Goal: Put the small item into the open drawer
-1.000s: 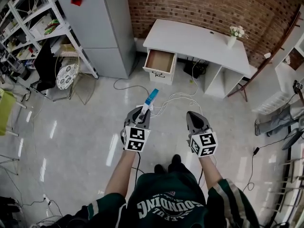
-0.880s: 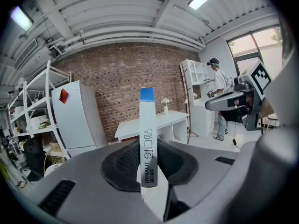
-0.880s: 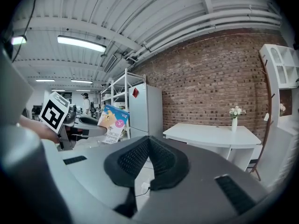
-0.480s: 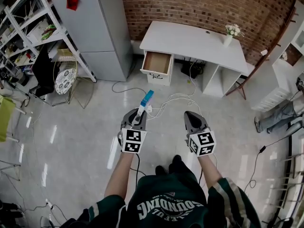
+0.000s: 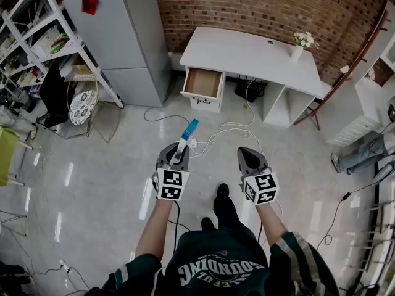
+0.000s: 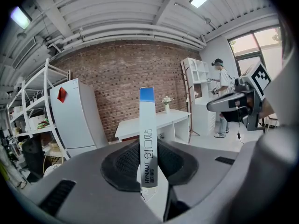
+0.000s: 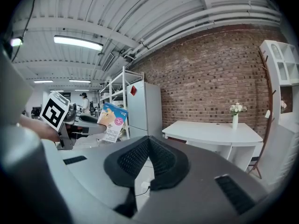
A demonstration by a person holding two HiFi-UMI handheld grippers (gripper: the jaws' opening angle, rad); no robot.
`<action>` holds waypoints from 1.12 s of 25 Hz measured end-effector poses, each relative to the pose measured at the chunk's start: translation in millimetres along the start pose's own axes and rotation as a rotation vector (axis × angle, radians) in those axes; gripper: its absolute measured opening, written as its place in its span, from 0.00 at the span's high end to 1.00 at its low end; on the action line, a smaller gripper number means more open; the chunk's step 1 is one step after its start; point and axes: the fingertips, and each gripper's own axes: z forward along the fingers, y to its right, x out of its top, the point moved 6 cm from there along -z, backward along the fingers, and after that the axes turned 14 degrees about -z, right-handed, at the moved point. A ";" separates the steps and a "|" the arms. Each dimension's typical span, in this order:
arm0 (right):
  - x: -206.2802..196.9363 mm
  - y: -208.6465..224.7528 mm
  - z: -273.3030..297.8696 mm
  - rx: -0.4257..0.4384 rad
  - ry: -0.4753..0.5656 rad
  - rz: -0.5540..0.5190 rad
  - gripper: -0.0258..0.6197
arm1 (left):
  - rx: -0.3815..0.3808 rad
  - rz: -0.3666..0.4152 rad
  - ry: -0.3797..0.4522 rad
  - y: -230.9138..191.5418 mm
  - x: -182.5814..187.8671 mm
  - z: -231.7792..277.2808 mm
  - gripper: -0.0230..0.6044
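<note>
Far left stands metal shelving [image 5: 24, 29], then a grey refrigerator [image 5: 123, 42]. My left gripper [image 5: 180, 149] is clamped on the small item [image 5: 187, 133], a slim white box with a blue end. The box stands upright between the pads, pointing toward the white desk [image 5: 247, 48]. Well apart from it, the open drawer [image 5: 202, 82] is pulled out under the desk's left end. My right gripper [image 5: 247, 153] has its jaws together, nothing between them. A vase of flowers [image 5: 301, 49] stands on the desk's right side.
</note>
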 end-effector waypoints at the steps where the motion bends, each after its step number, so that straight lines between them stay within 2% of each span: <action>1: -0.4 4.2 5.9 0.002 -0.001 0.001 0.92 | 0.000 -0.001 -0.002 -1.7 0.9 6.4 0.81; 10: 0.9 53.9 80.7 0.030 -0.011 0.011 0.92 | 0.011 0.013 -0.017 -24.9 27.2 84.2 0.81; 18: 13.9 107.3 147.0 0.080 -0.003 0.002 0.92 | 0.039 -0.017 -0.019 -40.8 57.7 154.6 0.81; 22: 18.9 134.1 175.1 0.099 0.007 0.001 0.92 | 0.058 -0.025 -0.016 -46.1 73.6 183.7 0.81; 25: 11.9 142.0 189.1 0.110 0.000 0.018 0.92 | 0.068 -0.025 -0.044 -50.1 70.4 196.1 0.81; 28: 13.7 149.6 206.2 0.133 -0.005 0.005 0.92 | 0.089 -0.046 -0.028 -58.3 75.7 207.2 0.81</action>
